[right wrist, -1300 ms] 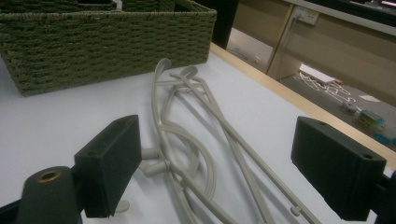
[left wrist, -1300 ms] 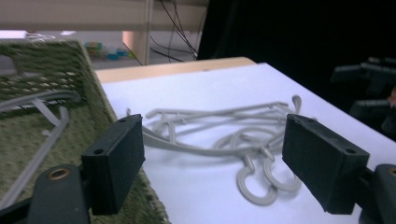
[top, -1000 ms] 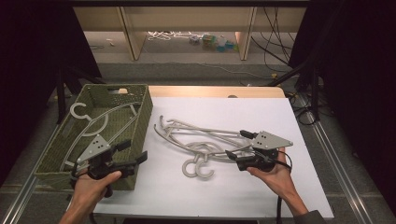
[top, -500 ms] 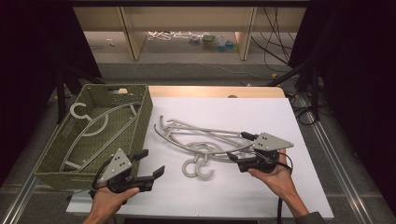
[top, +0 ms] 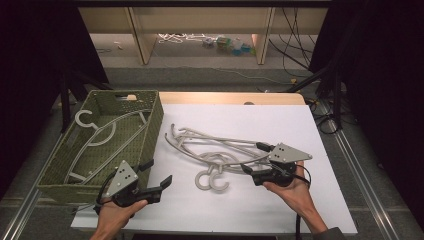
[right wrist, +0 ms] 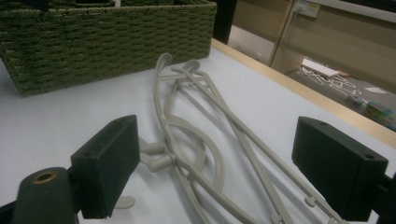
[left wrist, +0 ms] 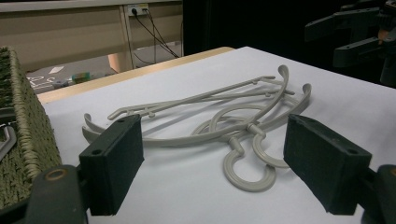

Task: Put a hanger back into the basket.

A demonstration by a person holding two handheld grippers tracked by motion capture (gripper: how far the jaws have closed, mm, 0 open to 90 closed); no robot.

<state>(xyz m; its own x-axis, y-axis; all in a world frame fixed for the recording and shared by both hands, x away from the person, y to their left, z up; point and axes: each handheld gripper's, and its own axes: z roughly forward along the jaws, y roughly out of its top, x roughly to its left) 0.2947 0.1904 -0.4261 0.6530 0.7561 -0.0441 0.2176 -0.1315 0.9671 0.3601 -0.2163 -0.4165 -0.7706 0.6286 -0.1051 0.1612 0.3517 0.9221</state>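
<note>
The pile of grey hangers (top: 215,152) lies on the white table (top: 300,125), just right of the green woven basket (top: 150,125), with two hooks curling toward my side. From above I count at least two tangled together; I cannot tell the exact number.

My right gripper (top: 252,159) sits at the pile's right end, jaws spread, with the hanger arms running between them. In the right gripper view, those arms (right wrist: 205,140) pass through the gap without touching either pad, and the basket wall (right wrist: 102,42) stands beyond, a detail the overhead angle flattens.

My left gripper (top: 157,175) is low at the table's near edge beside the basket's front corner, jaws wide apart and holding nothing. Its own view looks across the sheet at the hooks (left wrist: 247,163) lying between its pads but farther off, and catches the right gripper (left wrist: 355,32) in the upper right corner.

The high view alone lets me see inside the basket, where another hanger (top: 100,135) rests on the bottom.
</note>
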